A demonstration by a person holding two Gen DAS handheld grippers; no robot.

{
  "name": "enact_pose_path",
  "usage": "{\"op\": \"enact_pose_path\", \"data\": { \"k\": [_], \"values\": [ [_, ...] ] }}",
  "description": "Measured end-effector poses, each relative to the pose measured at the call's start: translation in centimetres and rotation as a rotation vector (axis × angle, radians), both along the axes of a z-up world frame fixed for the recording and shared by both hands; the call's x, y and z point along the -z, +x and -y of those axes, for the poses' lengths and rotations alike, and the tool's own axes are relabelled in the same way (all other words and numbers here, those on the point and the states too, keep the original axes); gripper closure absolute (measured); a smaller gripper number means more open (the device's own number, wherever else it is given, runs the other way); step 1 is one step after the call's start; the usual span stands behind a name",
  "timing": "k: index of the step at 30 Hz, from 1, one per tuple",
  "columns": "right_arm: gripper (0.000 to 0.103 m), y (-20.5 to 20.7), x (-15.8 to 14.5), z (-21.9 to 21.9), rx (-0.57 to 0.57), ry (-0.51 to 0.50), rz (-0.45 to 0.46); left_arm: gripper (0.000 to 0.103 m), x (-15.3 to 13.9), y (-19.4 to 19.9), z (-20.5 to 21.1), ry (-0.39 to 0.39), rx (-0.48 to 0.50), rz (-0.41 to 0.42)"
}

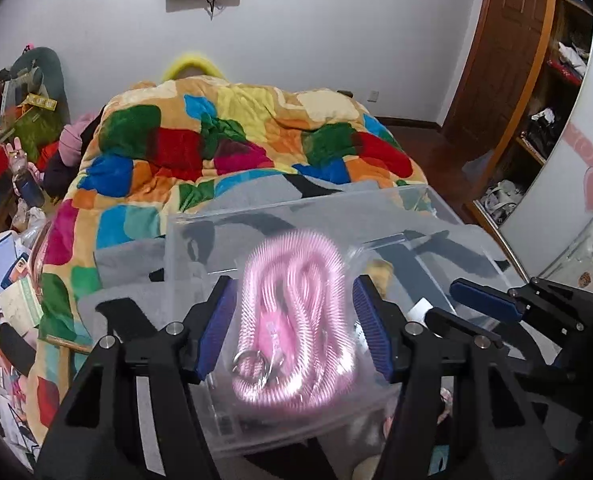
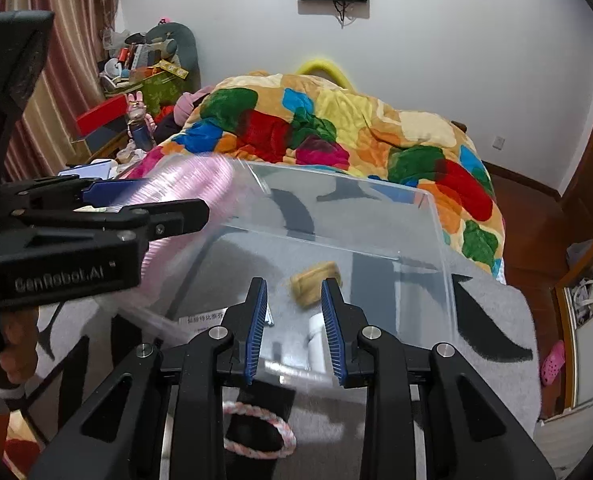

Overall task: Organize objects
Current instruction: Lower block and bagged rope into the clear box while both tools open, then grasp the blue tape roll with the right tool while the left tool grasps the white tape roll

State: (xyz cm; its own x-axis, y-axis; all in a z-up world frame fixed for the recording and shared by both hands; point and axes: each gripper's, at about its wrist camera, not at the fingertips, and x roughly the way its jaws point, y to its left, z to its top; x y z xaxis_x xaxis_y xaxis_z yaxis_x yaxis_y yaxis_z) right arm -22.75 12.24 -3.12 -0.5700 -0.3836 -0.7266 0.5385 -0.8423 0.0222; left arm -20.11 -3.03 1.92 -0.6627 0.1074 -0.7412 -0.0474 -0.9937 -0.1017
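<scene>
A clear plastic box [image 2: 436, 240] stands on a grey cloth on the bed; it also shows in the left wrist view [image 1: 448, 208]. Inside lie a tan block [image 2: 316, 282], a white bottle [image 2: 317, 340] and a paper slip [image 2: 204, 318]. My left gripper [image 1: 294, 326] is open, with a bagged pink coiled cord [image 1: 296, 320] blurred between its fingers above the box; whether the pads touch it I cannot tell. The left gripper [image 2: 148, 200] and cord [image 2: 200, 184] also show in the right wrist view. My right gripper [image 2: 294, 328] is open and empty at the box's near wall.
A pink-white braided ring [image 2: 258, 432] lies on the cloth in front of the box. A colourful quilt [image 1: 236, 140] covers the bed behind. Cluttered shelves [image 1: 12, 92] stand at left, a wardrobe [image 1: 552, 120] at right.
</scene>
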Motion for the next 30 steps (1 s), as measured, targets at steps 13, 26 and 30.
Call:
{"op": "enact_pose_path", "data": {
  "k": [13,26,30],
  "values": [
    [0.047,5.8,-3.3,-3.9,-0.02,-0.061,-0.092,0.019,-3.7,7.1,-1.7,-0.066,0.048,-0.127],
    [0.046,11.4,0.6,-3.2,-0.158,-0.039,-0.016,0.019,0.9,12.3,-1.4,-0.067,0.057,-0.026],
    [0.046,11.3,2.9,-2.6,-0.17,-0.03,0.041,0.019,2.8,13.1,-1.2,-0.05,0.064,0.024]
  ]
}}
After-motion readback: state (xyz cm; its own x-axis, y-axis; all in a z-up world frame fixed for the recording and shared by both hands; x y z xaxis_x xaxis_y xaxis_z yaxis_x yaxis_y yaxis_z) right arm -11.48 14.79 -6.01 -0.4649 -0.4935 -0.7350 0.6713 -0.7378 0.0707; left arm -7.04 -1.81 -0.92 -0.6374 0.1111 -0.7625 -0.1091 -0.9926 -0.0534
